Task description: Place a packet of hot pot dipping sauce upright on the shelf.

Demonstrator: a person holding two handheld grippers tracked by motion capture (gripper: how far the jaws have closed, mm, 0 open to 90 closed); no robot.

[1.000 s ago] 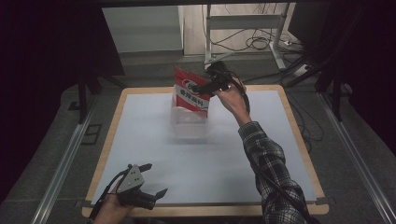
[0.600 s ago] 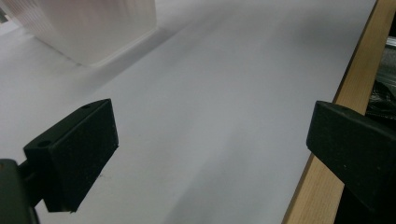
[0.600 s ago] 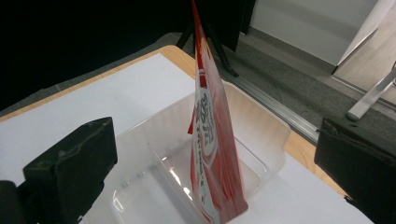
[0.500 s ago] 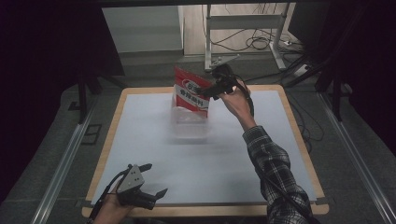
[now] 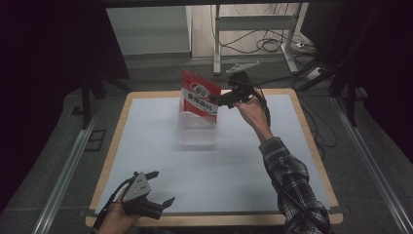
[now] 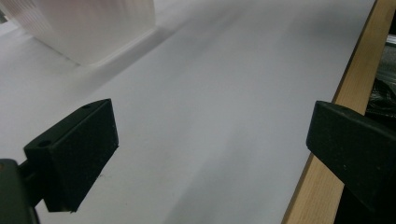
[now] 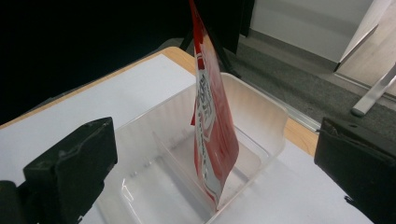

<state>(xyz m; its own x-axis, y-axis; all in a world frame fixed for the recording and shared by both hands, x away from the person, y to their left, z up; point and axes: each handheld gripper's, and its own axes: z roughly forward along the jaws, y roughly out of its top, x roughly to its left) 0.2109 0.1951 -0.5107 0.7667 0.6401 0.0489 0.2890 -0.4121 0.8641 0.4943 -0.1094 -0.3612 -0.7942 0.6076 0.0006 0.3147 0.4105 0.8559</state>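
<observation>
A red and white pouch (image 7: pixel 212 121) stands upright in the far compartment of the clear tray (image 7: pixel 261 116). The right gripper (image 5: pixel 220 101) hangs just beside the tray, jaws spread wide. The left gripper (image 5: pixel 158 187), also spread, rests well apart from it at the worktop's (image 5: pixel 243 165) near edge.

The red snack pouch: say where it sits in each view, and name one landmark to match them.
High view: the red snack pouch stands upright in the clear plastic bin, far centre of the table.
Right gripper view: pouch edge-on, centre, in the bin's far compartment.
Left gripper view: pouch not in it.
Shared landmark: the clear bin, top left corner of the left gripper view.
</observation>
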